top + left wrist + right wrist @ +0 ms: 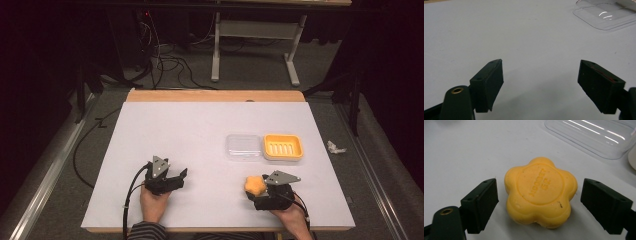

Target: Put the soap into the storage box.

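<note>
Our right tool [540, 202], jaws spread, brackets the soap [540, 192] on the desk [200, 130]; left tool [170, 179], spread and empty, is farther off.

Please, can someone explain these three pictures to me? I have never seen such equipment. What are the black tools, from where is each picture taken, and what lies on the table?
A person sits at a white table and holds a hand tool with two black jaws in each hand. The high view looks down from above: the left gripper is at lower left, the right gripper at lower right. The other two pictures come from small cameras mounted on the tools, looking along their jaws.

On the table lie a yellow flower-shaped soap, a clear plastic lid and, beside it, a yellow soap dish.

Nothing is held yet. The left gripper's jaws are open over bare table. The right gripper's jaws are open on either side of the soap, not touching it.
</note>
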Tool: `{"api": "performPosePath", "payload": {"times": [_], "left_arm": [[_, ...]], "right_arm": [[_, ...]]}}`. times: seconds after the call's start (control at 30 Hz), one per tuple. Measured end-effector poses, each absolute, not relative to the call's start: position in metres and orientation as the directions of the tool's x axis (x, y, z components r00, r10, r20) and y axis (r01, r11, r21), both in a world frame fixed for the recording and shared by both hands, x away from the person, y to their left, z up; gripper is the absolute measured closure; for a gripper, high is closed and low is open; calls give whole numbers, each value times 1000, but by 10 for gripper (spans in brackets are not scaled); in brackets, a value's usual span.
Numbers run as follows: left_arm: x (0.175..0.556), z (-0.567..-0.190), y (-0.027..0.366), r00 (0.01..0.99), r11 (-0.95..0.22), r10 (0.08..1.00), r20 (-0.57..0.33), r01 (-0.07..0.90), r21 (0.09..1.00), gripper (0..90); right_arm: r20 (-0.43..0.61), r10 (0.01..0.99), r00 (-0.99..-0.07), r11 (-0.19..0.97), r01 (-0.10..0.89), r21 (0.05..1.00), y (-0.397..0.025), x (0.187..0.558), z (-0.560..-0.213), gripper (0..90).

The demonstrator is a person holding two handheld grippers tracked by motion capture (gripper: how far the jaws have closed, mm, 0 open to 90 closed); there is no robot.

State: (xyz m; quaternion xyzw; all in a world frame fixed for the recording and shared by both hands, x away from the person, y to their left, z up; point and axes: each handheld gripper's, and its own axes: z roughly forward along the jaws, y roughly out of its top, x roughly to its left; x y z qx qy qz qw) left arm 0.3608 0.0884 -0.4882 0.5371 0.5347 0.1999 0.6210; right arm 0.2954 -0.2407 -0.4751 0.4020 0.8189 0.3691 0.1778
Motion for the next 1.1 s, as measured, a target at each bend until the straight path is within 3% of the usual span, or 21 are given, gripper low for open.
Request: {"api": "performPosePath", "payload": {"times": [0.47, 0.6, 1.1], "left_arm": [[361, -488, 89, 349, 344, 822, -451, 327, 880, 214], [361, -488, 89, 350, 344, 821, -451, 326, 880, 214], [361, -488, 88, 351, 346, 820, -452, 324, 880, 215]], "right_arm": [[-15, 794, -608, 438, 554, 708, -231, 305, -478, 169], [-37, 786, -617, 457, 539, 708, -229, 305, -480, 245], [-20, 776, -631, 458, 541, 706, -232, 306, -481, 257]]}}
